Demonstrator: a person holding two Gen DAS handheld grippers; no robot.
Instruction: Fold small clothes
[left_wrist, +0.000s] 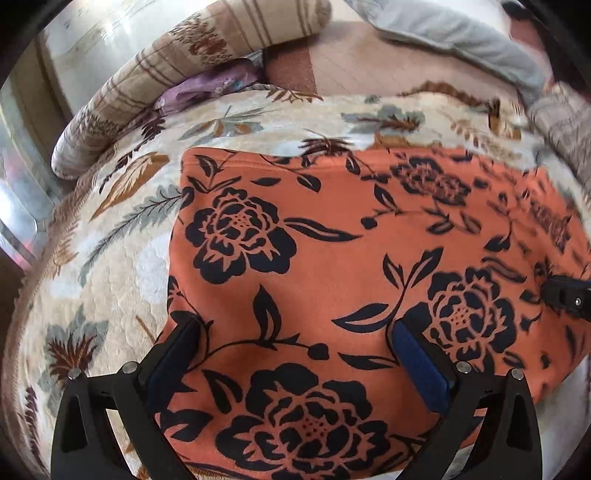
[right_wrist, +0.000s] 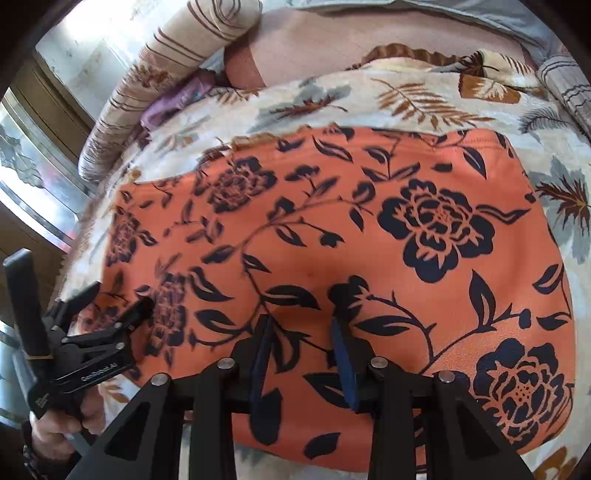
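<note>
An orange garment (left_wrist: 332, 266) with a black flower print lies flat on a cream leaf-patterned blanket (left_wrist: 122, 229). In the left wrist view my left gripper (left_wrist: 295, 332) stands wide open low over the garment's near left part, one finger at its left edge, nothing pinched. In the right wrist view the same garment (right_wrist: 369, 240) fills the middle. My right gripper (right_wrist: 301, 321) hovers over its near middle with the pads a narrow gap apart and flat cloth showing between them. The left gripper (right_wrist: 114, 301), held by a hand (right_wrist: 51, 432), sits at the garment's left edge.
A striped bolster pillow (left_wrist: 177, 62) lies along the far left, with a purple cloth (left_wrist: 207, 85) tucked beside it. A grey cloth (left_wrist: 461, 33) and a pink sheet (left_wrist: 369, 62) lie at the back. A window frame (right_wrist: 40, 192) is on the left.
</note>
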